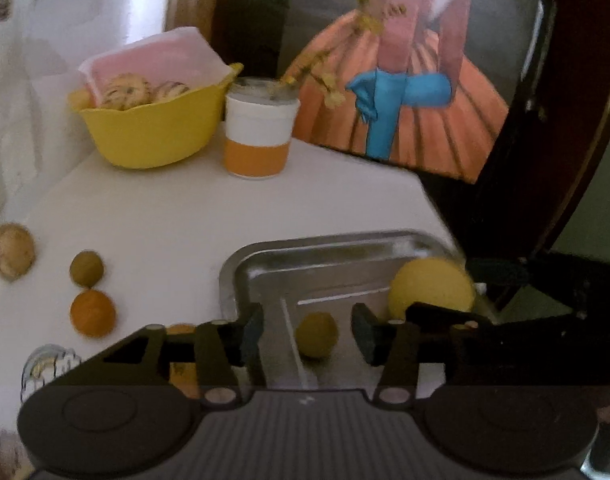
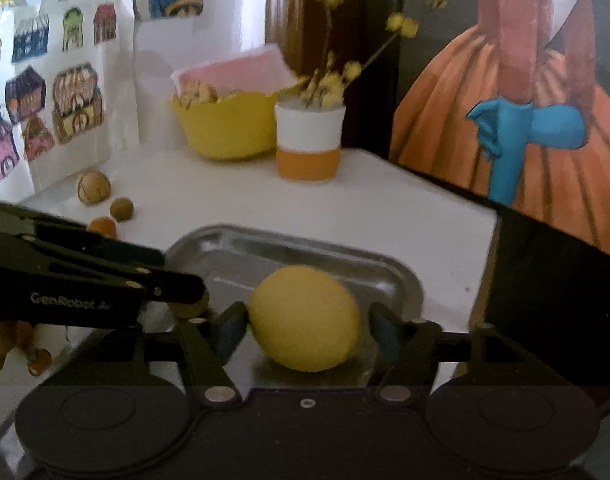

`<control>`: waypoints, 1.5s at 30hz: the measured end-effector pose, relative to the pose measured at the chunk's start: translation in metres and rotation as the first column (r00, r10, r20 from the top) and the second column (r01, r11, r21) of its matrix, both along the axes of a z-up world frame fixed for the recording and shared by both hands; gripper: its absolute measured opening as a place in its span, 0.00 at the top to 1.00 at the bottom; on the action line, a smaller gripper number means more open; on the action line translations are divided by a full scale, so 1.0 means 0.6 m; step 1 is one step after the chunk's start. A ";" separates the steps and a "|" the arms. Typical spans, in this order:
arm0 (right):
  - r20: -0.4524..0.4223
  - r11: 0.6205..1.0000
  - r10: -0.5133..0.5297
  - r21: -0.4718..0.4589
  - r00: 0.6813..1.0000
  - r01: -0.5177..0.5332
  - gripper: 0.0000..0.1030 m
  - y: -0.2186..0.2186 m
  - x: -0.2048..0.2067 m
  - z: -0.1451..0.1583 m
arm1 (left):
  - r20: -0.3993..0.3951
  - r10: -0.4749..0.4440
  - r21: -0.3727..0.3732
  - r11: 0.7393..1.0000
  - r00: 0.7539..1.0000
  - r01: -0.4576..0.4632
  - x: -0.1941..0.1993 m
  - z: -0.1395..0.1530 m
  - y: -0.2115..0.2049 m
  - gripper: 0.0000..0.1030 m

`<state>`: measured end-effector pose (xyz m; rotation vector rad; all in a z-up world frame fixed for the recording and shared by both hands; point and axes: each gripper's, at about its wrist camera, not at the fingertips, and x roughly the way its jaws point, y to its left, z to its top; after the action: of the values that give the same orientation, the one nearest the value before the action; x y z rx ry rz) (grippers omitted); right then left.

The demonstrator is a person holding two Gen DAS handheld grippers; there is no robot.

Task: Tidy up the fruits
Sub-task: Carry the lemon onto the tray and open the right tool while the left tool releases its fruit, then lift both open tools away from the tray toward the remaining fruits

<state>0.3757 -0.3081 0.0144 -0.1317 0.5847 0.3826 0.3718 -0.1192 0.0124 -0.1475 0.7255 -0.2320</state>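
Sitting in the metal tray (image 2: 401, 280), the lemon (image 2: 305, 318) is between the right gripper (image 2: 305, 330) fingers; left pad touches or nearly touches its side, right pad just beside it with a thin gap, so grip looks loose or just at contact, can't tell if clamped. Left wrist view shows the same lemon (image 1: 431, 290) at the tray's (image 1: 325, 252) right side. Left gripper (image 1: 308, 334) is spread wide over the tray, holding nothing; a small yellow-green fruit (image 1: 317, 334) lies on the tray floor between its fingers, apart from both pads. In the right view the left gripper's arm comes in from the left and partly hides that small fruit.

On the white table (image 1: 185, 216), left of the tray: orange fruit (image 1: 93, 314), olive-green fruit (image 1: 87, 268) just behind it, brownish round fruit (image 1: 13, 252) further left. At the back, yellow bowl (image 1: 153, 128) with speckled round items and a pink-white container; orange-and-white cup (image 1: 259, 136) with yellow-flowered twigs beside it. Painting of an orange skirt (image 1: 425, 120) leans behind.
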 end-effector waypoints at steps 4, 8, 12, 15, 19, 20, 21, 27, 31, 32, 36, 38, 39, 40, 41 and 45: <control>0.058 0.999 -0.012 0.035 0.998 0.010 0.16 -0.007 -0.056 0.041 | 0.054 0.036 -0.055 0.998 0.998 -0.033 -0.045 0.043 0.021 0.20; 0.150 0.999 -0.011 0.045 0.989 0.004 0.06 0.000 -0.136 0.093 | 0.125 0.049 -0.078 0.996 0.991 -0.040 -0.112 0.093 0.046 0.05; 0.230 0.997 -0.031 0.075 0.973 0.014 0.01 0.010 -0.218 0.138 | 0.192 0.069 -0.098 0.994 0.979 -0.050 -0.184 0.136 0.072 0.01; 0.266 0.994 -0.047 0.109 0.963 0.018 0.01 0.013 -0.275 0.162 | 0.223 0.069 -0.097 0.994 0.972 -0.048 -0.237 0.161 0.090 0.00; 0.280 0.995 -0.049 0.101 0.959 0.021 0.01 0.025 -0.347 0.171 | 0.244 0.057 -0.085 0.996 0.968 -0.037 -0.307 0.170 0.105 0.00; 0.281 0.995 -0.052 0.093 0.958 0.027 0.01 0.029 -0.364 0.170 | 0.249 0.051 -0.081 0.996 0.967 -0.032 -0.323 0.169 0.108 0.00; 0.281 0.996 -0.060 0.086 0.958 0.037 0.01 0.033 -0.381 0.167 | 0.251 0.047 -0.078 0.997 0.967 -0.028 -0.338 0.168 0.111 0.00; 0.227 0.994 -0.080 0.093 0.971 0.060 0.01 0.048 -0.464 0.146 | 0.258 0.013 -0.053 0.999 0.966 0.001 -0.425 0.147 0.121 0.00; 0.194 0.993 -0.098 0.087 0.976 0.083 0.01 0.058 -0.509 0.126 | 0.246 -0.004 -0.040 0.999 0.969 0.014 -0.464 0.128 0.129 0.00; 0.182 0.992 -0.102 0.090 0.978 0.087 0.01 0.061 -0.520 0.119 | 0.236 -0.008 -0.034 0.999 0.972 0.017 -0.472 0.123 0.132 0.00; 0.123 0.991 -0.105 0.101 0.987 0.093 0.01 0.072 -0.546 0.093 | 0.194 -0.011 -0.008 1.000 0.981 0.012 -0.501 0.097 0.144 0.00; 0.094 0.990 -0.106 0.101 0.990 0.096 0.01 0.079 -0.555 0.079 | 0.171 -0.005 0.006 1.000 0.985 0.004 -0.512 0.083 0.152 0.00; 0.080 0.990 -0.107 0.101 0.991 0.098 0.01 0.083 -0.559 0.071 | 0.163 -0.001 0.011 1.000 0.987 -0.001 -0.518 0.076 0.156 0.00; 0.070 0.990 -0.108 0.100 0.992 0.101 0.01 0.087 -0.562 0.066 | 0.158 0.004 0.018 1.000 0.987 -0.007 -0.522 0.069 0.160 0.00; 0.057 0.990 -0.110 0.098 0.992 0.104 0.01 0.091 -0.564 0.059 | 0.150 0.010 0.026 1.000 0.989 -0.014 -0.525 0.062 0.164 0.00; 0.004 0.991 -0.099 0.092 0.995 0.098 0.01 0.110 -0.567 0.036 | 0.108 0.033 0.040 0.998 0.994 -0.038 -0.530 0.037 0.180 0.00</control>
<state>0.0354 -0.2422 0.0357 -0.0159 0.5615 0.3124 0.0541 -0.0111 0.0348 -0.1071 0.6203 -0.1890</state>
